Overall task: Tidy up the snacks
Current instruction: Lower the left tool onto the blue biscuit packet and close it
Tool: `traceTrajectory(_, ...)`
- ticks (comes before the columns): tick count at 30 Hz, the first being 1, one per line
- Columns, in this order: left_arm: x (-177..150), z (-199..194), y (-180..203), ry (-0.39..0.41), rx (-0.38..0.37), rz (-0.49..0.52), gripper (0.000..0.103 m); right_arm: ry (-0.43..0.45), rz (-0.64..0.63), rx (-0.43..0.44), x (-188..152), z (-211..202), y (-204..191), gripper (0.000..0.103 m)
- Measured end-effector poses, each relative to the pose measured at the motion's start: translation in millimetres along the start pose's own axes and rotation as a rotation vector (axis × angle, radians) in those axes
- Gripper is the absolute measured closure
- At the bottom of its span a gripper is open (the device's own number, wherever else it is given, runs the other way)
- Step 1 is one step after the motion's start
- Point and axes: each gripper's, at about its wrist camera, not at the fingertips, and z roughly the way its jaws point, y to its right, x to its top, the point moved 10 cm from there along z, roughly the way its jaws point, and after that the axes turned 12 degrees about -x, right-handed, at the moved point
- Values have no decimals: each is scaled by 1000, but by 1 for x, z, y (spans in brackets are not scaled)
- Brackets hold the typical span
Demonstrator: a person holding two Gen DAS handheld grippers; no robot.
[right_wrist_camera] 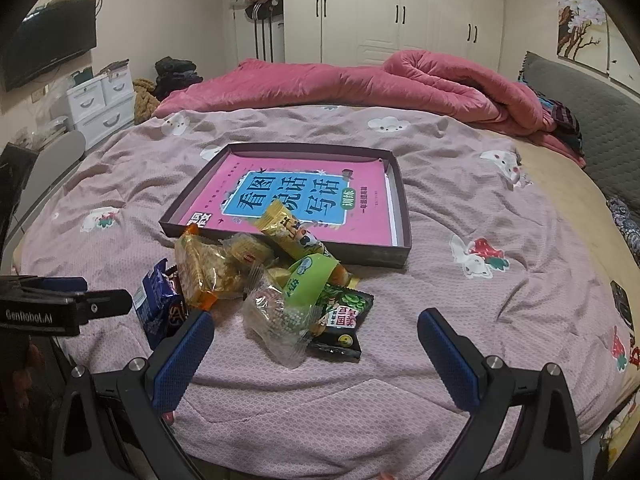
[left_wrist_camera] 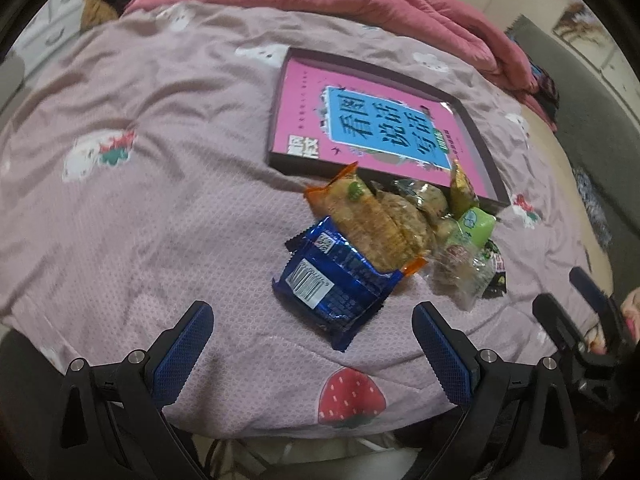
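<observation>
A heap of snack packets lies on the bed in front of a shallow dark tray (left_wrist_camera: 482,152) (right_wrist_camera: 402,216) that holds a pink book (left_wrist_camera: 304,112) (right_wrist_camera: 360,196). A blue packet (left_wrist_camera: 336,284) (right_wrist_camera: 158,304) lies nearest my left gripper (left_wrist_camera: 316,322), which is open just short of it. An orange-edged cracker pack (left_wrist_camera: 372,220) (right_wrist_camera: 200,268) rests on it. A clear wrapped snack (right_wrist_camera: 280,320), a green packet (right_wrist_camera: 308,280) and a black-green packet (right_wrist_camera: 344,316) lie before my open right gripper (right_wrist_camera: 316,330). A yellow packet (right_wrist_camera: 288,232) leans on the tray's rim.
The bed has a mauve printed cover (right_wrist_camera: 480,300) with a rolled pink quilt (right_wrist_camera: 420,84) at the far side. A grey headboard (right_wrist_camera: 592,120) stands right, white drawers (right_wrist_camera: 104,100) and a wall TV (right_wrist_camera: 52,44) left. The left gripper's body (right_wrist_camera: 60,308) shows in the right wrist view.
</observation>
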Motion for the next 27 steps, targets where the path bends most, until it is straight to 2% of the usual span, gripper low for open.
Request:
traceTrajectory(9, 3, 14, -4, -22, -17, -44, 4, -23, -61, 14, -4, 15, -13, 0)
traceTrajectory(17, 0, 30, -2, -59, -29, -28, 4, -46, -141, 7, -8, 41, -27, 0)
traceTrajectory(25, 4, 37, -6, -44, -30, -43, 4, 14, -344, -30, -12, 60, -57, 1)
traceTrajectory(27, 5, 39, -6, -44, -35, -37, 4, 41, -381, -44, -11, 61, -61, 7)
